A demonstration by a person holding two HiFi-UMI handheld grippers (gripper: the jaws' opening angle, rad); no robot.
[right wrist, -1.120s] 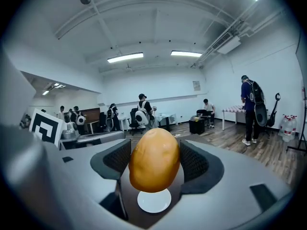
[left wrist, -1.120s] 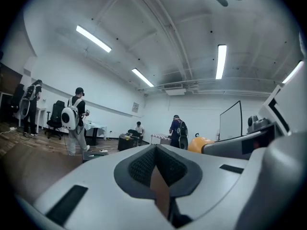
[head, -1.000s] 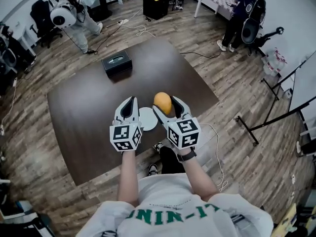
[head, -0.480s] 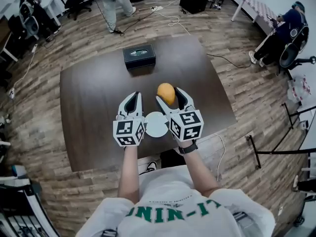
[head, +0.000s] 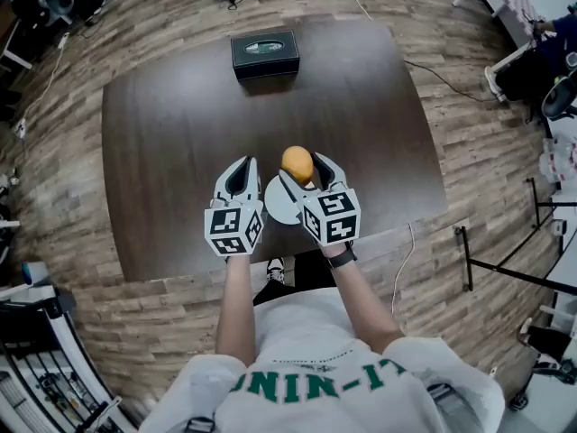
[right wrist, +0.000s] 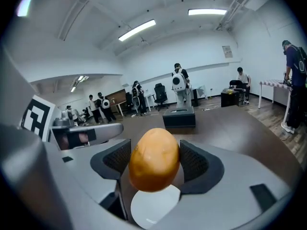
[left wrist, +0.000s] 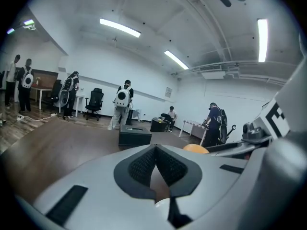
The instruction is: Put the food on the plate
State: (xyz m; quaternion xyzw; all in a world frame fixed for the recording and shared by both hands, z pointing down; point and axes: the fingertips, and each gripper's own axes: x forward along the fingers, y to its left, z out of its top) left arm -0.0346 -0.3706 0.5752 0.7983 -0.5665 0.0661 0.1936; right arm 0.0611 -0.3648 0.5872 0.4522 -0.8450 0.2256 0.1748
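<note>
Over the counter's (head: 171, 133) near edge, the food (head: 297, 163) is gripped by the right tool (head: 305, 171) (jaws wide apart) above the plate (head: 275, 202). The left tool (head: 242, 166) is held closed, empty, just left.

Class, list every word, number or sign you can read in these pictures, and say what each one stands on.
"NIN-IT": green print on the person's white shirt, ends cut off, reading uncertain.
No words: left marker cube and right marker cube, only black-and-white square patterns.
Too small to read: the top label on the black box.
</note>
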